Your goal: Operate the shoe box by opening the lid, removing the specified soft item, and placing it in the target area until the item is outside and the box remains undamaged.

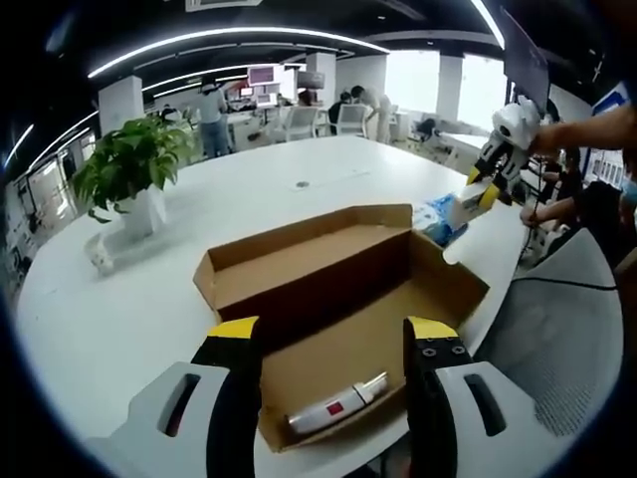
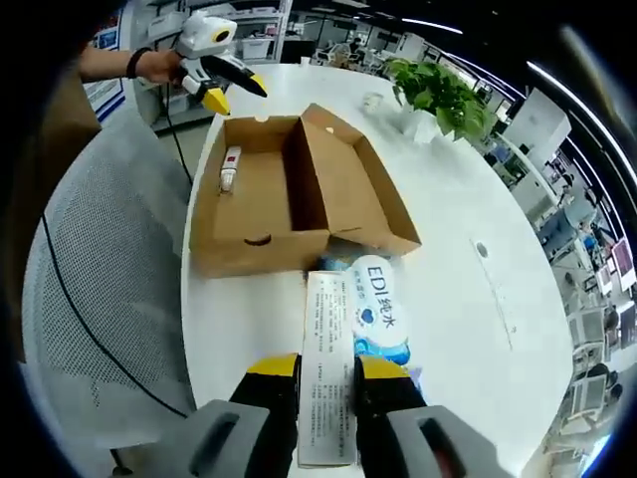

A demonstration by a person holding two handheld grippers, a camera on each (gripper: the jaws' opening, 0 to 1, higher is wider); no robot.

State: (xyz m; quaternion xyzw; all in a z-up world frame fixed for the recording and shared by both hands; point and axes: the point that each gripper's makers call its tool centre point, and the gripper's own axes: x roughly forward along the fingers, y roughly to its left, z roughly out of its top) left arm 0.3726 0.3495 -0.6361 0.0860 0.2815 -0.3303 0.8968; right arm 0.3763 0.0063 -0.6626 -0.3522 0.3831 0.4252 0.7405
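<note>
The brown cardboard shoe box (image 1: 328,299) lies open on the white table (image 1: 279,174), lid flap folded back. A white tube with a red label (image 1: 333,406) lies in it. My left gripper (image 1: 333,334) hovers over the box's near end, open, with nothing between its fingers. My right gripper (image 2: 326,370) is shut on a blue-and-white soft tissue pack (image 2: 373,314), held just outside the box (image 2: 289,189) at its side wall. In the left gripper view that pack (image 1: 441,216) hangs from the right gripper (image 1: 485,189) by the box's far right corner. The left gripper (image 2: 231,92) shows beyond the box, a hand holding it.
A potted plant (image 1: 127,164) stands on the table past the box, also seen as the plant (image 2: 438,95) with a small white cup (image 2: 373,100) beside it. A grey mesh chair (image 2: 100,299) with a black cable across it sits at the table edge. People work far behind.
</note>
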